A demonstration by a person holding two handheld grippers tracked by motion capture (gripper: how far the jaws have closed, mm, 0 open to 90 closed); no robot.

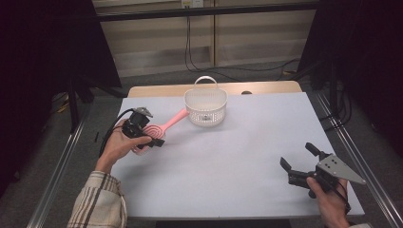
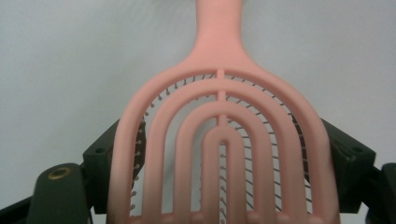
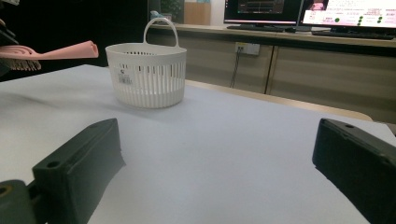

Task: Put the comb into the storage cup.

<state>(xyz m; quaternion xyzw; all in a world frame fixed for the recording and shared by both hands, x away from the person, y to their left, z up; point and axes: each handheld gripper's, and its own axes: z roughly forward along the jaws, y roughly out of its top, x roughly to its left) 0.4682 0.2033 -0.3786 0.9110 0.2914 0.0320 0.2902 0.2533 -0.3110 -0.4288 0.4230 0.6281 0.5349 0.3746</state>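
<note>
1 pink hairbrush (image 2: 219, 154) – head clamped between left gripper (image 1: 142, 135) jaws, handle pointing beyond the tips | 1 white basket (image 1: 206, 105) – ahead of handle | right gripper (image 1: 300, 158) – jaws wide apart, nothing between, over table (image 1: 228, 161)

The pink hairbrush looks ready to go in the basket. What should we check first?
1. Left tongs grip the pink hairbrush by its head, one jaw on each side: ok.
2. Brush is lifted off the table; the right gripper view shows it in the air: ok.
3. White basket stands upright with its handle raised: ok.
4. Basket has room inside: cannot tell, its inside is mostly hidden.
5. Path from brush to basket has nothing in the way: ok.
6. Right tongs are open, holding nothing, and far from the basket: ok.
</note>
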